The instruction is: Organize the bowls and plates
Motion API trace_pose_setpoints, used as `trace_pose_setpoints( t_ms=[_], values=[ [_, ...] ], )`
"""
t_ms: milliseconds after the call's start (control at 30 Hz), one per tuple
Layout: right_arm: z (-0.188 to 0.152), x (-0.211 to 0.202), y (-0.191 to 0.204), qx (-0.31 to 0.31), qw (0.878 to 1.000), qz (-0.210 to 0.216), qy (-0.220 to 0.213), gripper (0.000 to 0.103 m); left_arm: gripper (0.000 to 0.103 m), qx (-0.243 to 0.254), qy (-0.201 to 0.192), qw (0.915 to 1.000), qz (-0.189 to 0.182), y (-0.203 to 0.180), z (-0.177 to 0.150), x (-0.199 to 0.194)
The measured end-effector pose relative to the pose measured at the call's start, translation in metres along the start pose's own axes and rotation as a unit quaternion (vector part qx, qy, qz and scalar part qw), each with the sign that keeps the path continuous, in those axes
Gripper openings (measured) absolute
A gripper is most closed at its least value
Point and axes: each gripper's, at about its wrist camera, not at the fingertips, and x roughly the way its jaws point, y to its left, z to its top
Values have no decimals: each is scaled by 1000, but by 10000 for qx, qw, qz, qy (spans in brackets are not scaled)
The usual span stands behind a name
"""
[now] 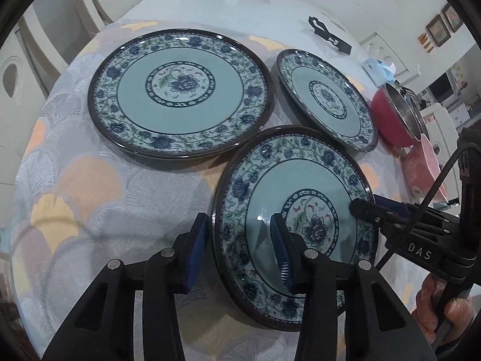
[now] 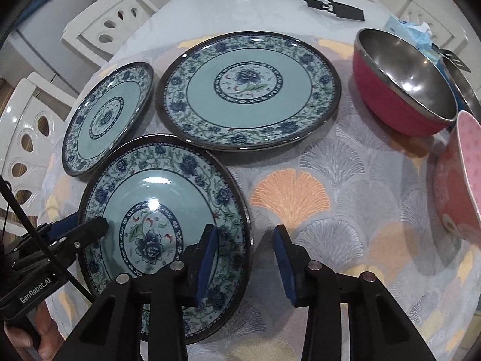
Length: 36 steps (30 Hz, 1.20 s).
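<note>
Plates with a teal centre, a blue peony medallion and a blue-and-green floral band inside a dark rim lie on the patterned cloth of the desk [image 2: 300,198]. The nearest plate [image 1: 288,210] is round, so it has no long axis; it is tilted, its near edge raised off the cloth and its painted face turned up and toward the far side of the desk.

The left tongs [image 1: 240,249] straddle its left rim, one blue pad outside the edge and the other over the plate's face, with a gap showing at the outer pad, so they are released and not clamped. The right tongs [image 2: 245,258] straddle the opposite rim the same way, one pad over the floral band and one beyond the edge above the cloth, also spread open.

Beyond it, the large plate [image 2: 249,90] lies flat, and the small plate [image 2: 105,117] sits just beside both.

Further to the right stand a red bowl with a steel lining [image 2: 402,84] and a pink dotted bowl [image 2: 460,183], close together. A black tool [image 2: 330,4] lies on the bare white tabletop at the far side, near a tissue pack [image 2: 412,30].
</note>
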Motion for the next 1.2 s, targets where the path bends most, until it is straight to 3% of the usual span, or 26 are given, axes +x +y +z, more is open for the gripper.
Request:
trace_pose_setpoints(
  t_ms=[300, 433, 967, 1200],
  values=[
    [-6, -5, 9, -28, 9999, 113, 78, 33, 38, -167, 39, 9998, -121, 4, -1, -4],
    [-5, -19, 15, -165, 9998, 41, -87, 33, 38, -201, -14, 9997, -123, 5, 0, -10],
    [-23, -84, 63, -462, 9962, 282, -676, 33, 38, -330, -877, 9956, -91, 13, -24, -97],
    [-47, -79, 77, -559, 9964, 387, -497, 33, 38, -398, -929, 9948, 101, 16, -48, -110]
  ],
)
